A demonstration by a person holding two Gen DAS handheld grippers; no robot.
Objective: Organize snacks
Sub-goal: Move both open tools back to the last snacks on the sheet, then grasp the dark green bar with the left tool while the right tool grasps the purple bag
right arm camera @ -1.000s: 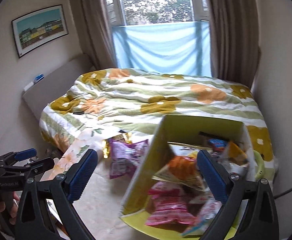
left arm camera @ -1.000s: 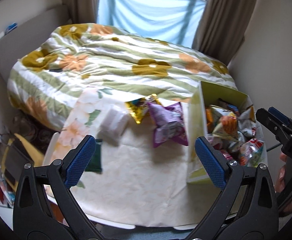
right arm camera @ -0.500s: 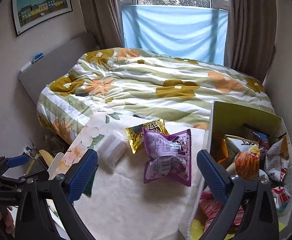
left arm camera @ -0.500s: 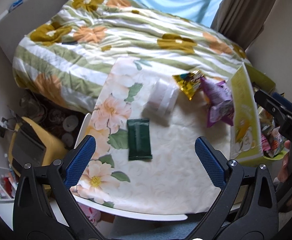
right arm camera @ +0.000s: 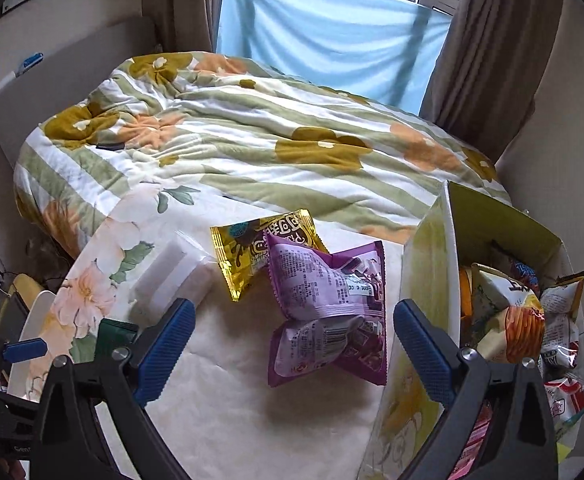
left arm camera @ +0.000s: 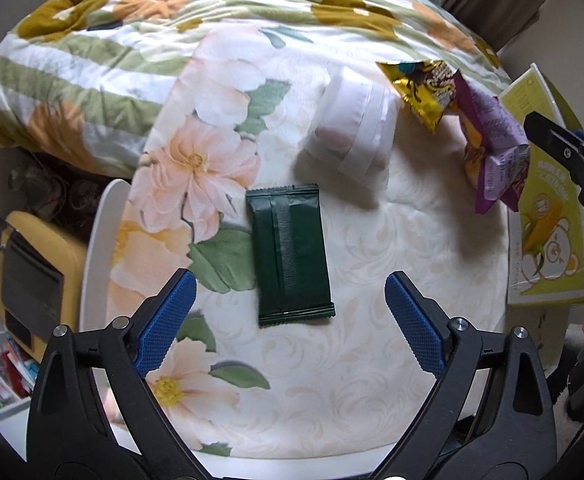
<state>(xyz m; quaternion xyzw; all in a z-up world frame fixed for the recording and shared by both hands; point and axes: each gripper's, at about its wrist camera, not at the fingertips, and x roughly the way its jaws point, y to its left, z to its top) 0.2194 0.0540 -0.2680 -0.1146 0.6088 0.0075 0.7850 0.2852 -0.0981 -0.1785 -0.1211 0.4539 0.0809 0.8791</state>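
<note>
A dark green snack packet (left arm camera: 290, 254) lies flat on the floral tablecloth (left arm camera: 331, 380), just ahead of my open, empty left gripper (left arm camera: 290, 322). A white wrapped pack (left arm camera: 351, 120) lies beyond it, then a gold packet (left arm camera: 423, 88) and a purple packet (left arm camera: 491, 148). My right gripper (right arm camera: 293, 346) is open and empty, held over the purple packet (right arm camera: 327, 312), with the gold packet (right arm camera: 260, 248) behind. A yellow-green cardboard box (right arm camera: 423, 280) full of several snack bags stands at the right; it also shows in the left wrist view (left arm camera: 547, 216).
A bed with a flowered quilt (right arm camera: 252, 136) lies behind the table. A yellow case (left arm camera: 36, 272) and clutter sit on the floor at the left. The table's near edge (left arm camera: 292, 464) is close below my left gripper. The right gripper's body (left arm camera: 571, 160) shows at the right edge.
My left gripper has swung left and down toward the green packet, which now sits between its fingers' line. My right gripper has moved left from the box to over the purple packet.
</note>
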